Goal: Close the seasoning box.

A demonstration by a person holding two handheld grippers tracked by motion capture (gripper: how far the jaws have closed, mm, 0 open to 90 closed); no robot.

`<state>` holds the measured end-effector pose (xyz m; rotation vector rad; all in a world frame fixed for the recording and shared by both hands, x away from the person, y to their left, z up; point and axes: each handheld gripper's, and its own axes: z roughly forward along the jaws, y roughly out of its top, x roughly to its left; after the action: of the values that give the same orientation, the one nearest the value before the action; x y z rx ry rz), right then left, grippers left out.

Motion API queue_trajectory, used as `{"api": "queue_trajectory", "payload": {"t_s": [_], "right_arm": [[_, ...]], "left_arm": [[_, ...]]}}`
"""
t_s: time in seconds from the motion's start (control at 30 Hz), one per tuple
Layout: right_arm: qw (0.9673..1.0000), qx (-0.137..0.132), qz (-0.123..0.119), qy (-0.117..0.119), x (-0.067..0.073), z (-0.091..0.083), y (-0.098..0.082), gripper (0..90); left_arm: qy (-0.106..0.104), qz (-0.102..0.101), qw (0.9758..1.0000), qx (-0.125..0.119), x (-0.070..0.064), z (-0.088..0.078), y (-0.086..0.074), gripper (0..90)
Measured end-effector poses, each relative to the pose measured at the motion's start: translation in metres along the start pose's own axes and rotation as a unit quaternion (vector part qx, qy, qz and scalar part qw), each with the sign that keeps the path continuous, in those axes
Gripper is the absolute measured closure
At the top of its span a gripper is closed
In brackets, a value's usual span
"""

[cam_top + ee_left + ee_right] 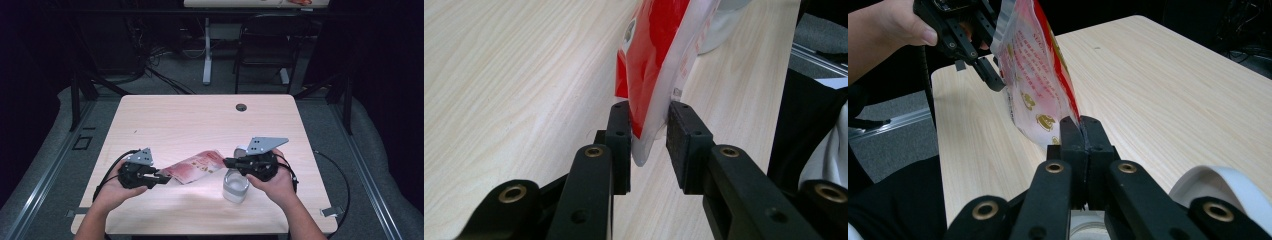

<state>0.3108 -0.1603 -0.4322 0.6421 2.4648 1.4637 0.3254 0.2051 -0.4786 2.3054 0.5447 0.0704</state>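
Holding a two-jaw gripper in each hand, a person works at the near edge of a pale wooden table [200,115]. The left gripper [162,178] has its jaws partly spread around one end of a red and white plastic pouch [195,167], both pads touching its sides. The right gripper [227,162] has its jaws pressed together, pinching the pouch's other end. The pouch hangs stretched between them, above the tabletop. A clear container [235,186] with a white lid stands just below the right gripper. Farther back, a dark chair [265,45] stands beyond the table.
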Motion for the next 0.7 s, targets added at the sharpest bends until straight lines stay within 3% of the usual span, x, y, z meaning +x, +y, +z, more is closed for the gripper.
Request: {"api": "queue_trajectory", "payload": {"t_s": [0.5, 0.7], "right_arm": [[0.9992, 0.021, -0.035, -0.003, 0.007, 0.006, 0.014, 90.0], [0.9977, 0.041, -0.053, -0.009, 0.009, 0.009, 0.016, 90.0]], "left_arm": [[0.017, -0.011, 0.9997, -0.012, 0.005, -0.005, -0.007, 64.2], [0.024, -0.015, 0.9992, -0.03, 0.005, -0.01, -0.008, 59.0]]}}
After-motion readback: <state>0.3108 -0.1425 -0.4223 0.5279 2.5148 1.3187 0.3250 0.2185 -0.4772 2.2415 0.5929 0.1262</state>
